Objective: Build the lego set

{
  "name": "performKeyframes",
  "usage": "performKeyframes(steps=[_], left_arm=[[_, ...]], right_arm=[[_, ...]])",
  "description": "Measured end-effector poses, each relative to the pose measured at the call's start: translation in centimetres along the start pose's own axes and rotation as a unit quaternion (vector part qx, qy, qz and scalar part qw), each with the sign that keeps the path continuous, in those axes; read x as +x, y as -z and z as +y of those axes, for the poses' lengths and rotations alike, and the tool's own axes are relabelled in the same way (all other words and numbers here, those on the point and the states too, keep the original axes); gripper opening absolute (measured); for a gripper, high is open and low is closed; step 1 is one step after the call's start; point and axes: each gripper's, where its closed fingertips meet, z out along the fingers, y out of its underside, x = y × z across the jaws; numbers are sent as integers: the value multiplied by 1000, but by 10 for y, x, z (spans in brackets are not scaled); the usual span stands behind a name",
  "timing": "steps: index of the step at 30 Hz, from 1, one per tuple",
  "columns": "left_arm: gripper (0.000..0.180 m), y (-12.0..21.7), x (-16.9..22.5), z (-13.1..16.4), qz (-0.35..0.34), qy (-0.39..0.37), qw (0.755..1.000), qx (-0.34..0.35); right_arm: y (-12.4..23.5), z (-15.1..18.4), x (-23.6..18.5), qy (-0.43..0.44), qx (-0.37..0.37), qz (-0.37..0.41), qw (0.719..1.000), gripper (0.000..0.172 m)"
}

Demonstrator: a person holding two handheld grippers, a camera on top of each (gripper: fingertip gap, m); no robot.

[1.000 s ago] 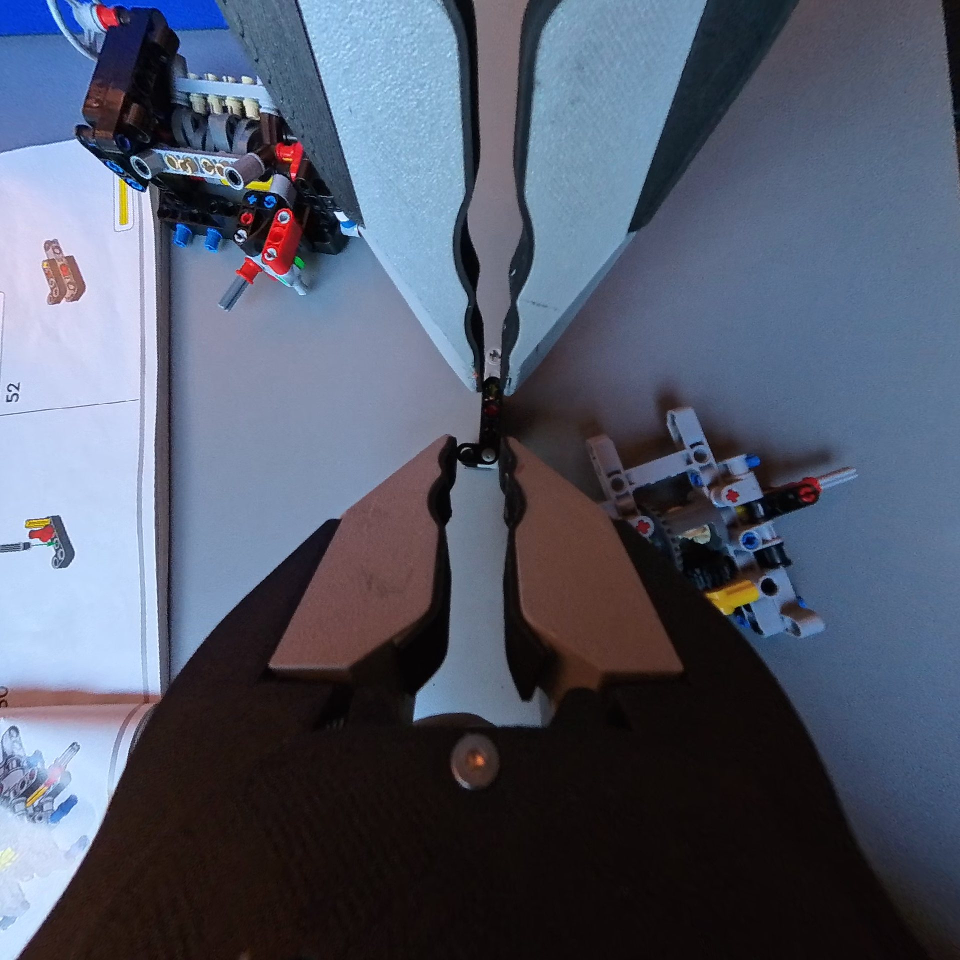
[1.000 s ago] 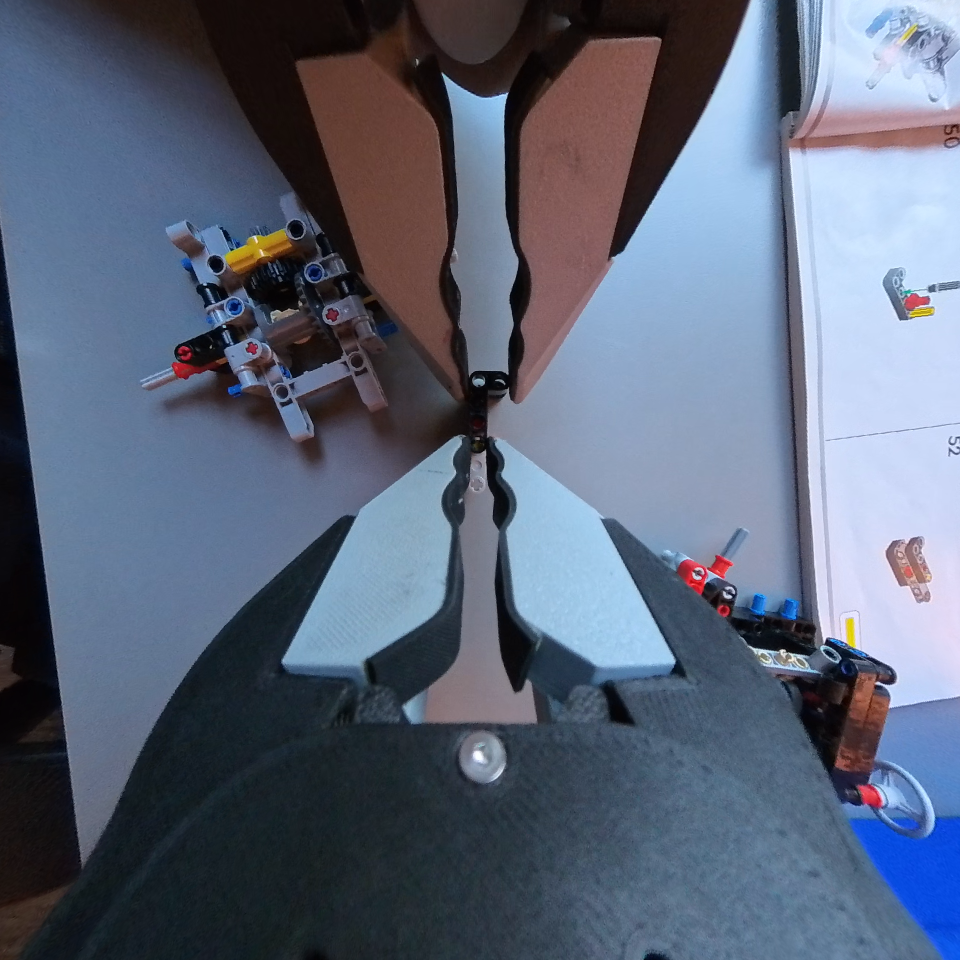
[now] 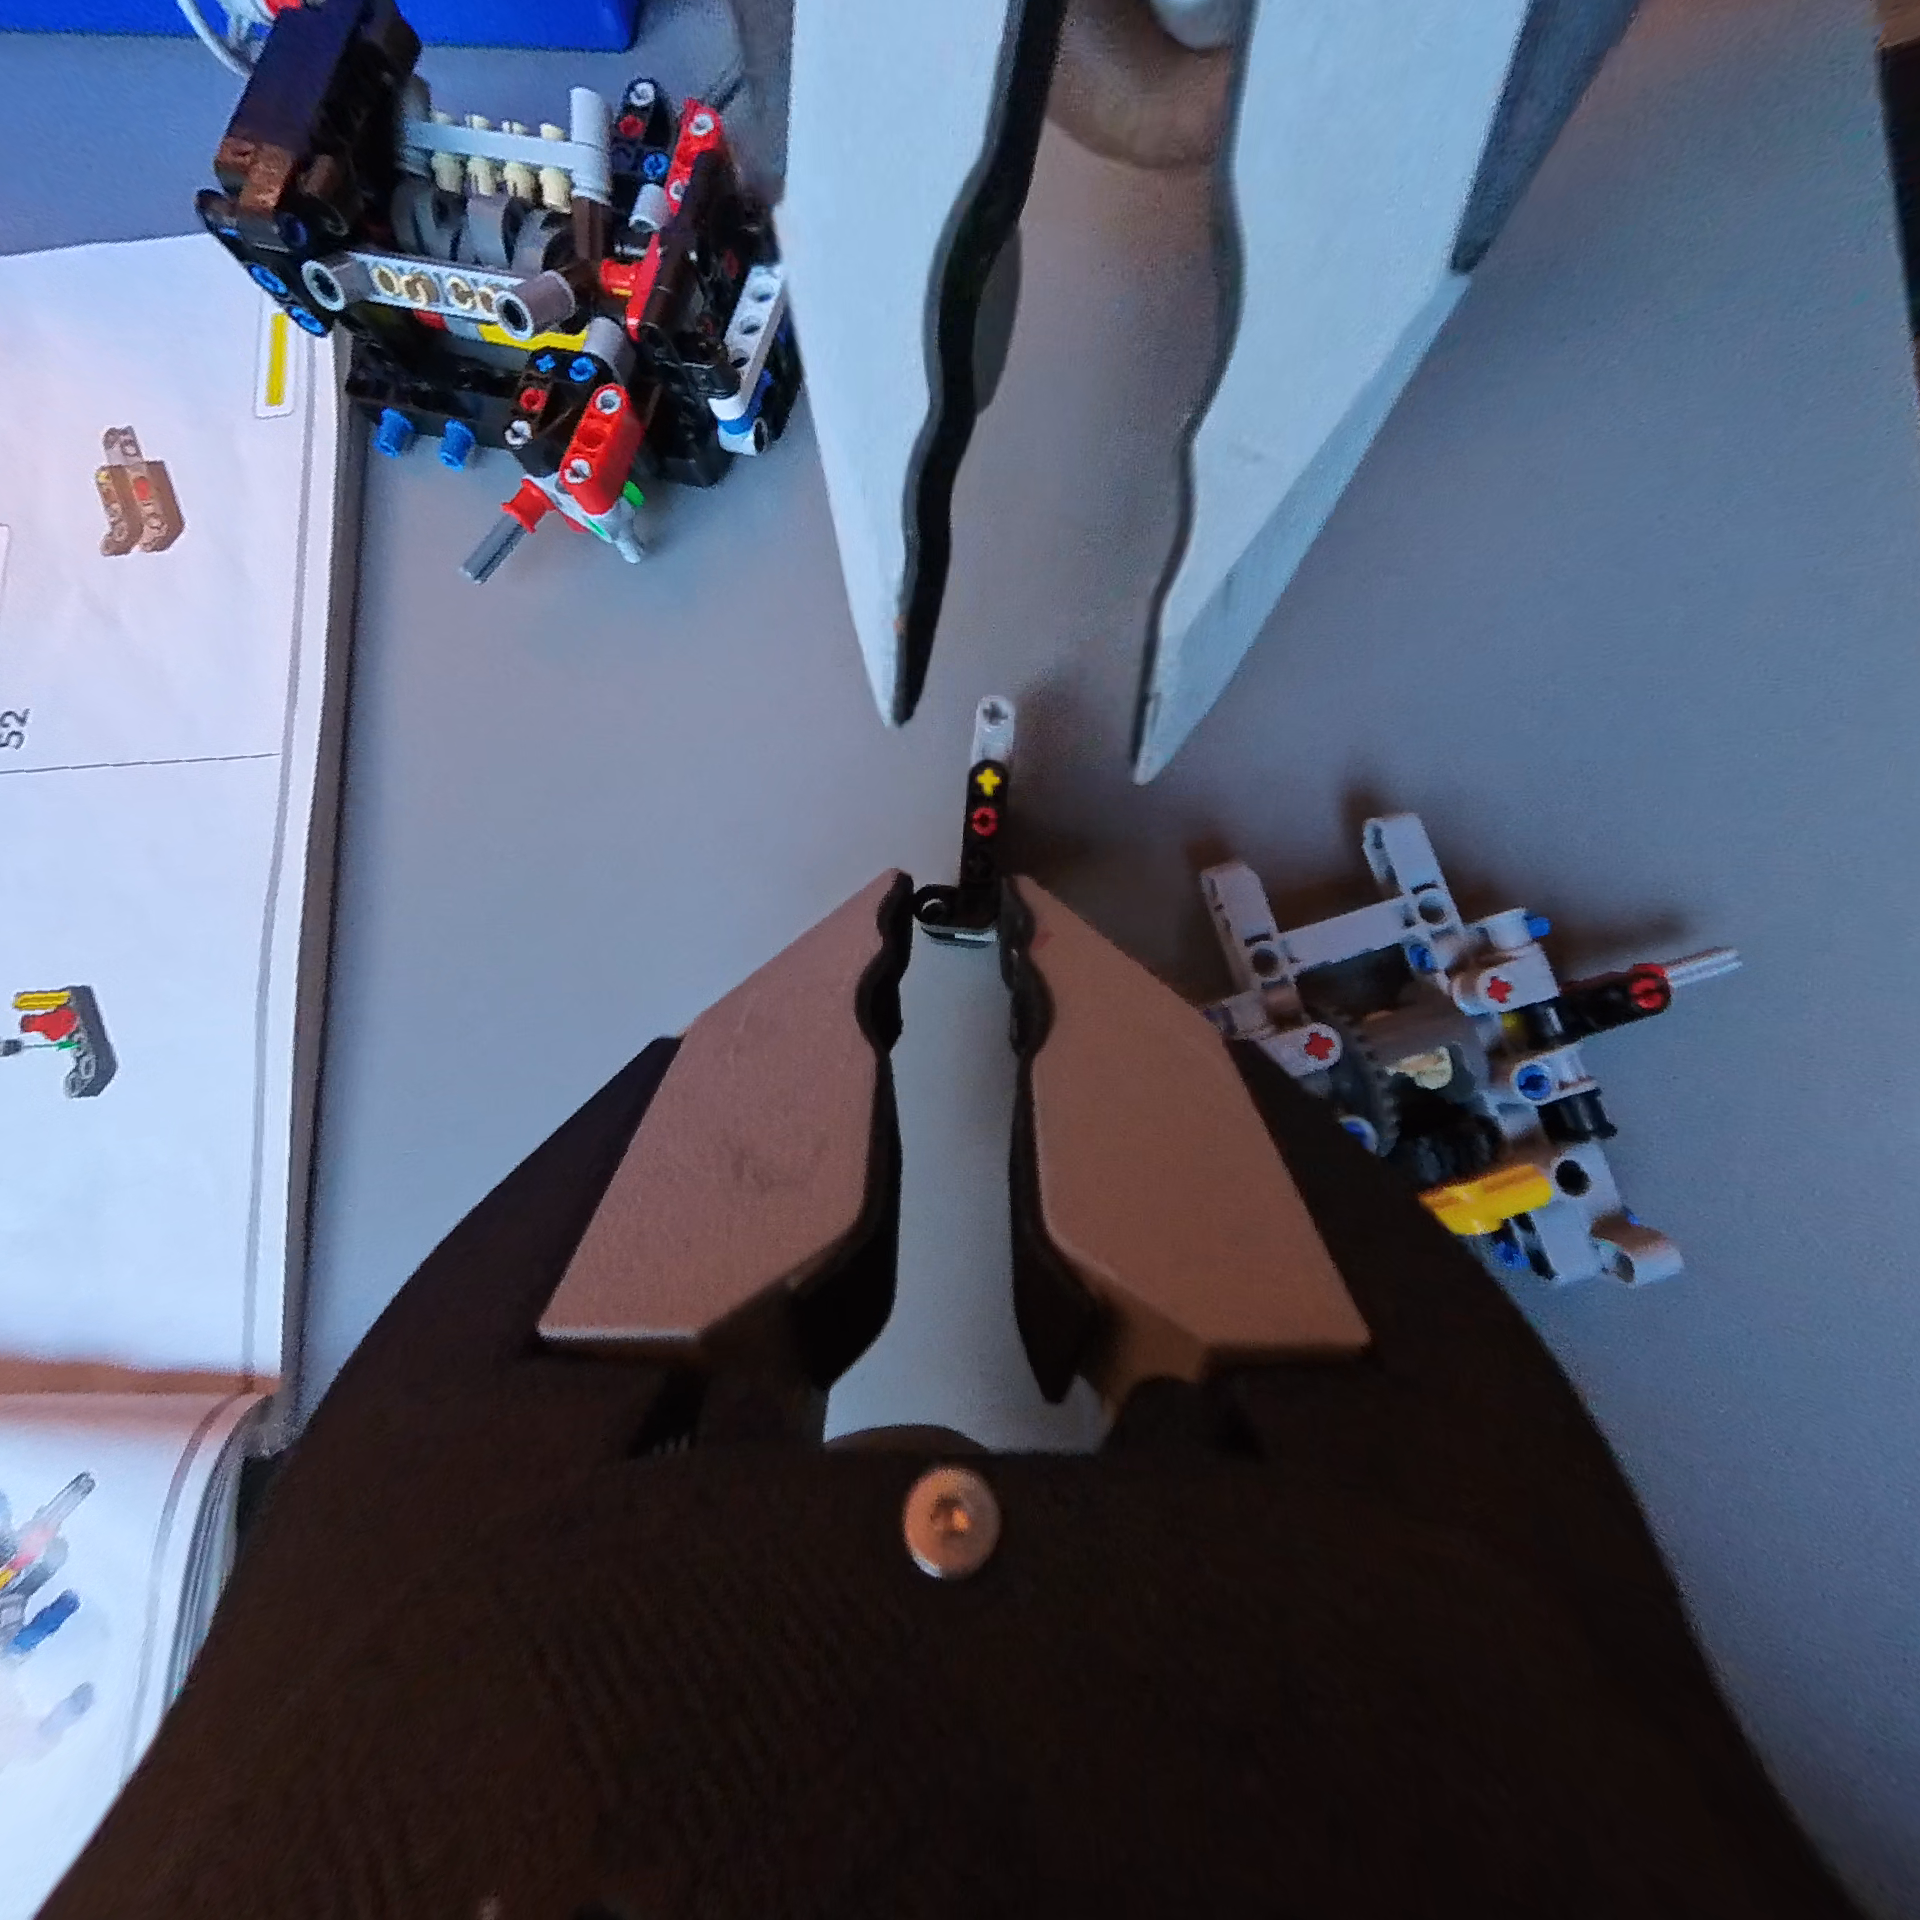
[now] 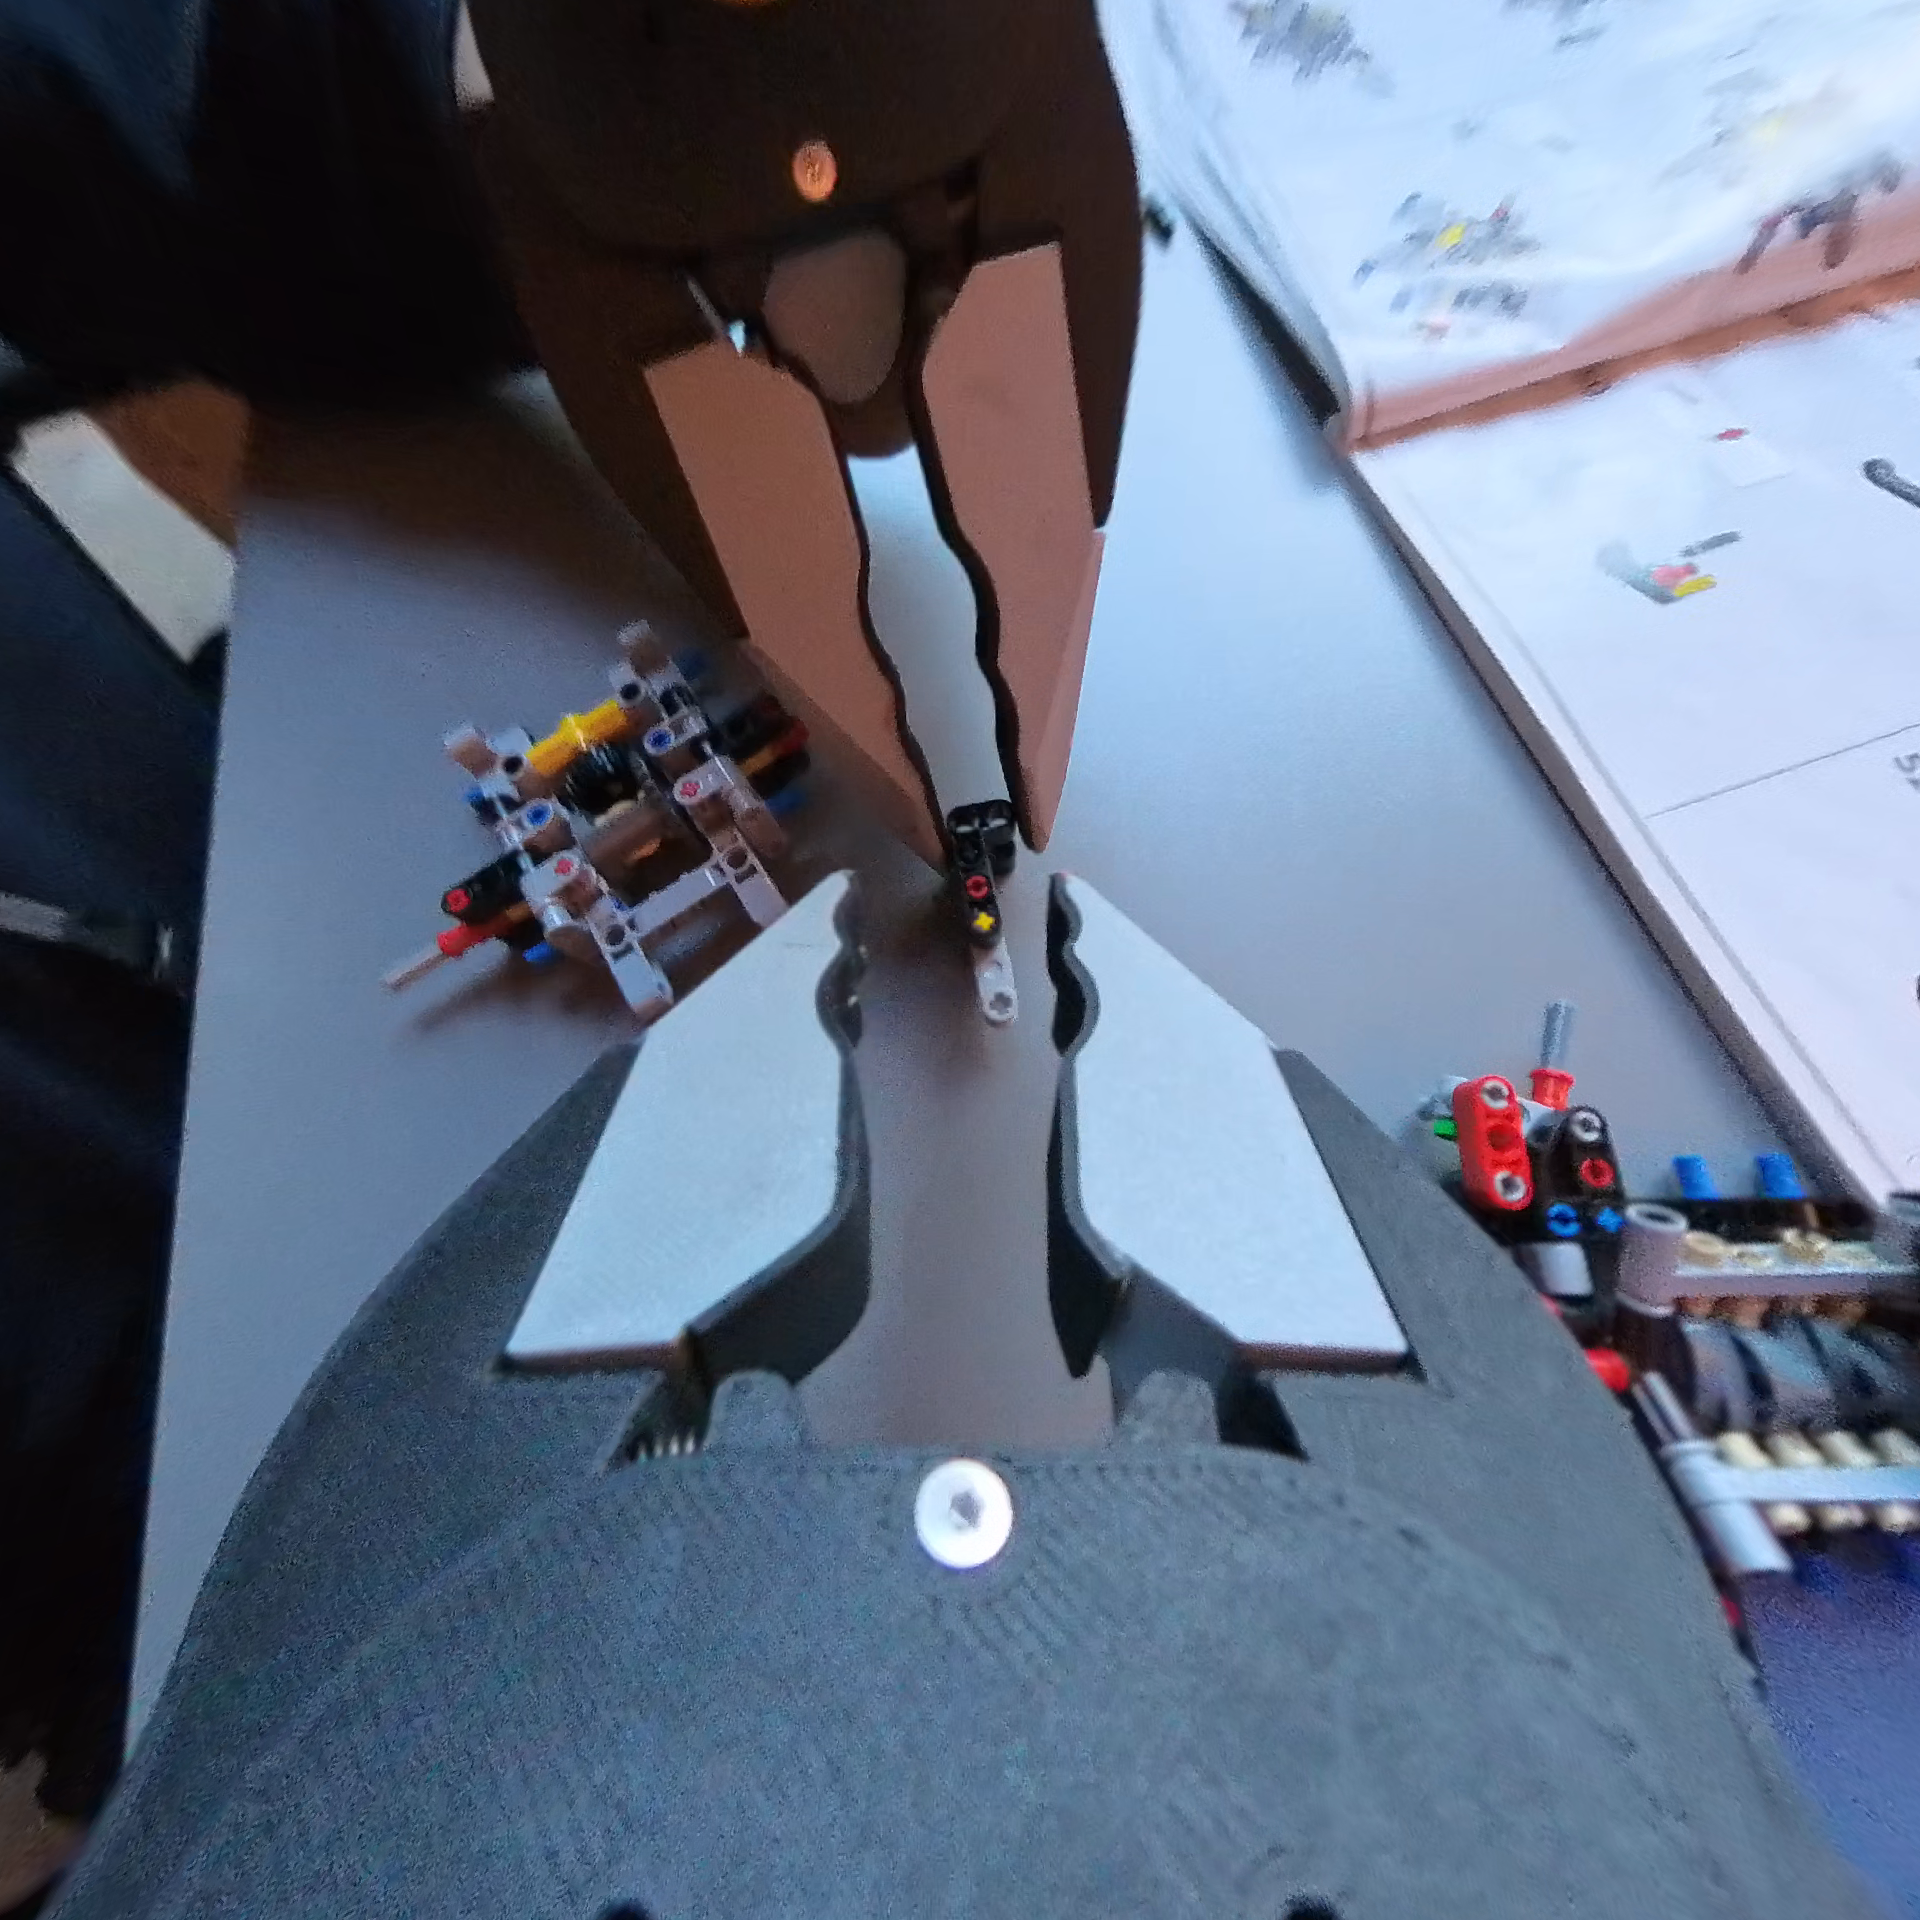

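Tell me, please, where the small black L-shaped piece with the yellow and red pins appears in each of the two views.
Left wrist view: the black L-shaped piece is at centre, its foot between the brown fingers at their tips.
Right wrist view: the same piece is just above centre, hanging from the brown fingers, between the open grey fingers.
Shared landmark: the white-and-yellow brick assembly.

Two handheld grippers: left gripper [image 3: 961,904] with brown tapered fingers on dark brown housing, right gripper [image 4: 951,914] pale grey on black, each bearing one silver screw.
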Motion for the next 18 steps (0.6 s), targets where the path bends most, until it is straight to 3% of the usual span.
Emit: performKeyframes(steps=[2, 4, 8, 18], left_arm=[[17, 1, -2, 2, -8, 4, 1000, -4], [32, 2, -2, 7, -12, 10, 1000, -15], [39, 13, -3, 9, -17, 41, 999, 0], [38, 71, -3, 30, -107, 160, 980, 46]], right_arm=[[3, 8, 5, -11, 0, 23, 1000, 35], [6, 16, 9, -2, -3, 56, 998, 33], [13, 29, 11, -6, 1, 90, 996, 29], [69, 20, 23, 28, 146, 240, 959, 23]])
